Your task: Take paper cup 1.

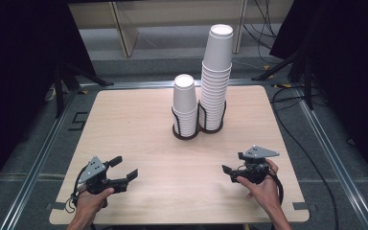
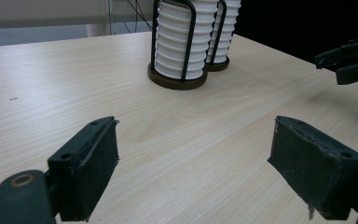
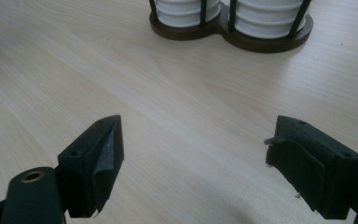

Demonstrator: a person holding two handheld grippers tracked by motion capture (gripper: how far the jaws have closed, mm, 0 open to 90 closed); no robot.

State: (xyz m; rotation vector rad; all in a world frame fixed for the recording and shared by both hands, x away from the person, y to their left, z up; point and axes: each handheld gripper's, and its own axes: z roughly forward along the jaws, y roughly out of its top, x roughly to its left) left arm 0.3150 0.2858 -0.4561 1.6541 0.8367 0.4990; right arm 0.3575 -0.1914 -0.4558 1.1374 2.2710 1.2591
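- While both hands rest low at the near edge of the tabletop (image 1: 139, 120), the left gripper (image 1: 122, 168) points forward and inward, its jaws spread wide with nothing between them.
- Opposite it, the right gripper (image 1: 234, 165) points leftward, jaws likewise parted and empty.
- Well beyond both, two stacks of white paper cups (image 1: 215, 76) stand upright in a dark double holder (image 1: 191, 134) near the far middle.
- Black curtains, tripod legs and floor cables surround the pale wood surface.
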